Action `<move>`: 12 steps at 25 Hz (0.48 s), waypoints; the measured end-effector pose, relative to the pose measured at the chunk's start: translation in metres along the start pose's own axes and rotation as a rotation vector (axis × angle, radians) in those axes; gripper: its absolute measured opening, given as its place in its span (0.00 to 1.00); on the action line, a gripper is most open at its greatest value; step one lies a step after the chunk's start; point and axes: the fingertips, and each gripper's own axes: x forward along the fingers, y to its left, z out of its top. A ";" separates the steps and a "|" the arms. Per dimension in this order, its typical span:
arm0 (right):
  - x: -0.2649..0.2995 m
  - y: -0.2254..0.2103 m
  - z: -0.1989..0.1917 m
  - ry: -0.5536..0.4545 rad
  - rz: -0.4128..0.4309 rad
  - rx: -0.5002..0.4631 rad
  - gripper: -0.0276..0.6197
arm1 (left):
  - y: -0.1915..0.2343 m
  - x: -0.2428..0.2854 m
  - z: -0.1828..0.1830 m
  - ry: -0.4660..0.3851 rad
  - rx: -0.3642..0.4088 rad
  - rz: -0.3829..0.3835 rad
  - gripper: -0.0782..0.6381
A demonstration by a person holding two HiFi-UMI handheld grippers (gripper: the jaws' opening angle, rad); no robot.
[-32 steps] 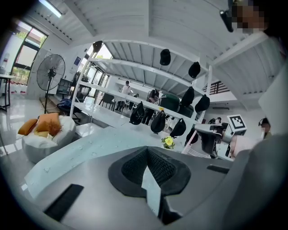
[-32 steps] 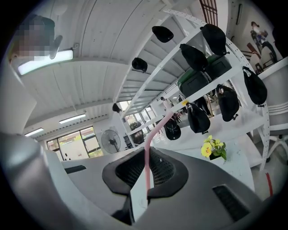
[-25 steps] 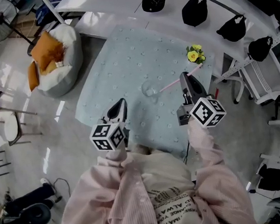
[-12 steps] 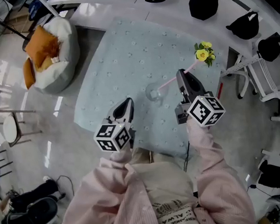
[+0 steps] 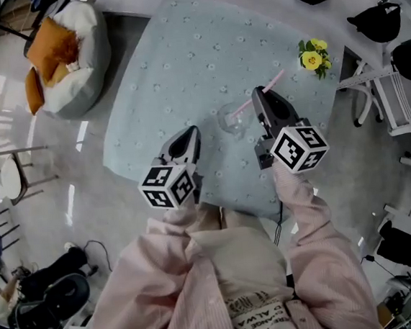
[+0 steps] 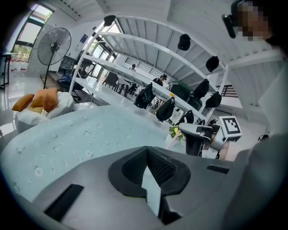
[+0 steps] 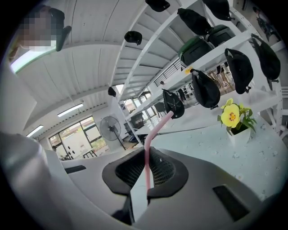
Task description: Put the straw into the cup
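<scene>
The right gripper (image 5: 259,97) is pinching the pink straw (image 7: 154,130) between its fingers, which are nearly closed with only the straw's thickness parting them. The bent upper end is sticking out beyond the fingertips and the long straight part is running back between the pads. From the head view, the straw's lower end is pointing away from those fingers toward the clear cup (image 5: 230,119), which is standing just off the fingertips on the side facing the left gripper (image 5: 190,134). I cannot tell whether the end is already over the rim.

The left gripper's fingers are pressed together on nothing and are hovering short of the cup, apart from it.

To my eye, the step in hand is guiding the lower end into the cup's mouth. The cup is light and transparent, so it would be easy to nudge. It would pay to tip the straw more upright, line its end over the opening before lowering, and let go only once the end is resting inside. The left fingers could steady the cup's wall if it starts sliding on the blue cloth (image 5: 180,54).
</scene>
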 end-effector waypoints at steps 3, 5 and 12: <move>0.006 0.001 -0.008 0.015 0.003 0.006 0.08 | 0.002 0.002 -0.006 0.014 -0.014 -0.002 0.11; 0.010 0.000 -0.014 0.026 0.005 0.002 0.08 | 0.002 0.004 -0.009 0.021 -0.021 -0.003 0.11; 0.014 -0.003 -0.030 0.045 0.000 0.011 0.08 | 0.002 0.007 -0.016 0.033 -0.031 -0.012 0.11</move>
